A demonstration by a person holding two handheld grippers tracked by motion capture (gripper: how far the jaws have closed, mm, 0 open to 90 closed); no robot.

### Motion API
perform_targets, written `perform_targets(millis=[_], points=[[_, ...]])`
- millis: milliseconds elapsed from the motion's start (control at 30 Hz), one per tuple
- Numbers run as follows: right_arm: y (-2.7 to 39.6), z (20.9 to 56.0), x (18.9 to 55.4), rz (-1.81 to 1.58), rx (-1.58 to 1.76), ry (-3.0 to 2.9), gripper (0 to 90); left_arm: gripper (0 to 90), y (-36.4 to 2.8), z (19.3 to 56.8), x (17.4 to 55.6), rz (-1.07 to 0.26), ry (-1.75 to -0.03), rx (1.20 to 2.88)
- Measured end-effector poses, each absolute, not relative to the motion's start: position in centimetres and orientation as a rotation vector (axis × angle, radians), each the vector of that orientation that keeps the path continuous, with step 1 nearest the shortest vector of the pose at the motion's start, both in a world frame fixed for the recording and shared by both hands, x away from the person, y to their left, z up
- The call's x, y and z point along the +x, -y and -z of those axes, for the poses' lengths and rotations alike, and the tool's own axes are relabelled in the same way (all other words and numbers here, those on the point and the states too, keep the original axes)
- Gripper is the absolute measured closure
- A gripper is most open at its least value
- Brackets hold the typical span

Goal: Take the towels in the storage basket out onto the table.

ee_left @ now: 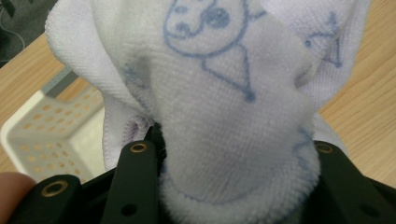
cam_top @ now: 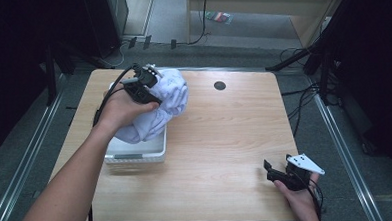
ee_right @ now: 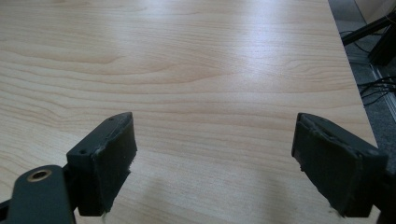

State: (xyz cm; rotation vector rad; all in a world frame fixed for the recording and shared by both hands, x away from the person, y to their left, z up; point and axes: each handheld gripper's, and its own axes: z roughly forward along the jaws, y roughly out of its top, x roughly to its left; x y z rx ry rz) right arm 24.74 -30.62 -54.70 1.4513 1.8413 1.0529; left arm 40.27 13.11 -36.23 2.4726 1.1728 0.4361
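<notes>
A pale lilac towel with blue line drawings bulges over a white perforated basket at the table's left. My left gripper is shut on a thick fold of that towel, which hangs between its jaws above the basket. Near the table's front right corner my right gripper rests open, and its two black pads stand wide apart over bare wood with nothing between them.
The wooden table has a round black cable hole near its far edge. Cables and dark stands lie on the grey floor around the table. A light wooden shelf unit stands at the back.
</notes>
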Motion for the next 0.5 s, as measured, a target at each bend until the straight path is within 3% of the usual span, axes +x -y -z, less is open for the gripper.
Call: perform_targets(millis=[500], points=[[30.6,54.7,24.7,-1.049,1.439,-1.859,13.1,57.4,-7.6,37.5,40.4,-0.403,-1.079,2.523]])
